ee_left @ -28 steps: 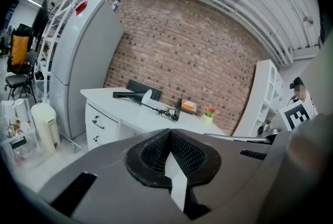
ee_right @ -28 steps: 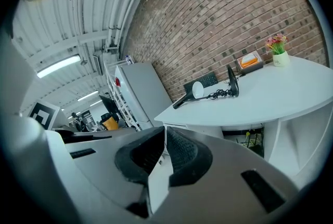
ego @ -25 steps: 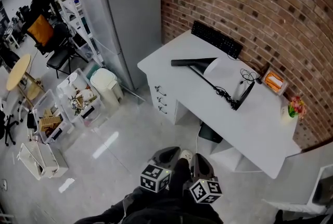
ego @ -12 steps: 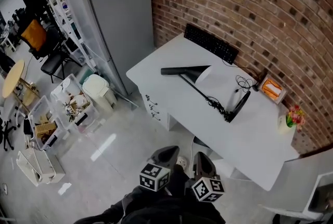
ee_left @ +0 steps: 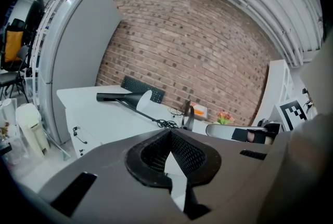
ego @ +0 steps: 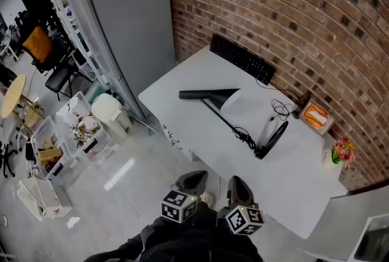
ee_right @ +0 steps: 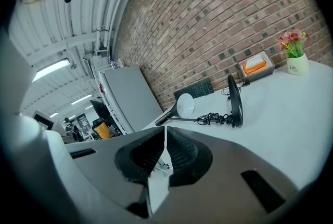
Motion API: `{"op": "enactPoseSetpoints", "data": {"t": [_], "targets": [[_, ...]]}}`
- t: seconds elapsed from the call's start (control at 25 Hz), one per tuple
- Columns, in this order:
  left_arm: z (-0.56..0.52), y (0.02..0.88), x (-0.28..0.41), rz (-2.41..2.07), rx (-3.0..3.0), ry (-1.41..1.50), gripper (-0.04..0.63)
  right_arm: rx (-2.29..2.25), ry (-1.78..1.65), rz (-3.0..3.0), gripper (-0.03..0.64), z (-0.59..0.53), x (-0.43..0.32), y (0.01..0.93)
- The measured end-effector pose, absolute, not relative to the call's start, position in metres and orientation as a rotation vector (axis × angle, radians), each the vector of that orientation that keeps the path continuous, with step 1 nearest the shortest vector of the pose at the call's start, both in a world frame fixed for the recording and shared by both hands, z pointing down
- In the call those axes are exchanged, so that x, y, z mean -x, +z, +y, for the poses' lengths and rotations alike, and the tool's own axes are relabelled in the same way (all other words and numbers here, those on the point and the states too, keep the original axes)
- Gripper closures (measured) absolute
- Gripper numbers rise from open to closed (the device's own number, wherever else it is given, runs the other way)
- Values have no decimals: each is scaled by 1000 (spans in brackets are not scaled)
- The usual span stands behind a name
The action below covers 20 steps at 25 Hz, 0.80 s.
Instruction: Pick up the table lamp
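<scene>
The fingers [ee_left: 152, 155] of my left gripper [ee_left: 169, 133] are pressed together with nothing between them. The right gripper [ee_right: 164, 132] reads the same: its fingers [ee_right: 179, 153] are closed and empty. I hold both grippers side by side, low and close to my body, above the pale floor [ego: 130, 194], pointing towards the white bench [ego: 188, 118] and well apart from it.

The table lamp [ego: 234, 124] lies on its side in the middle of the bench top. Its black cone head points to the bench's left end. The thin arm runs diagonally back to the round base, which stands on edge nearer the right. A tangle of black cord sits on the arm just beside the base.

Along the brick wall [ego: 292, 5] at the back of the bench lie a black keyboard [ego: 242, 59], then an orange-topped box [ego: 315, 116], then a small pot of flowers [ego: 338, 154] near the right end. A tall grey cabinet [ego: 121, 11] stands left of the bench. A white bin [ego: 109, 112] and clear crates [ego: 58, 145] of clutter sit on the floor beside it.
</scene>
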<state>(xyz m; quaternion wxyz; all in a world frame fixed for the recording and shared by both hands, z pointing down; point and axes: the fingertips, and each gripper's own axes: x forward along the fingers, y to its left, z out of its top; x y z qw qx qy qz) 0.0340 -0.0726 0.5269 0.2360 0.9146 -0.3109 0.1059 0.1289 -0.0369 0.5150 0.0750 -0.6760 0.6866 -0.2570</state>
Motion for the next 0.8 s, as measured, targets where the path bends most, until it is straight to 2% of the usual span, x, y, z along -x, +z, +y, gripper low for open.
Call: {"op": "enactPoseSetpoints", "data": {"t": [0.8], "targets": [[-155,530,-97,-879,-2493,230,588,2047,-620,2151,602,-121,-198,505]]}}
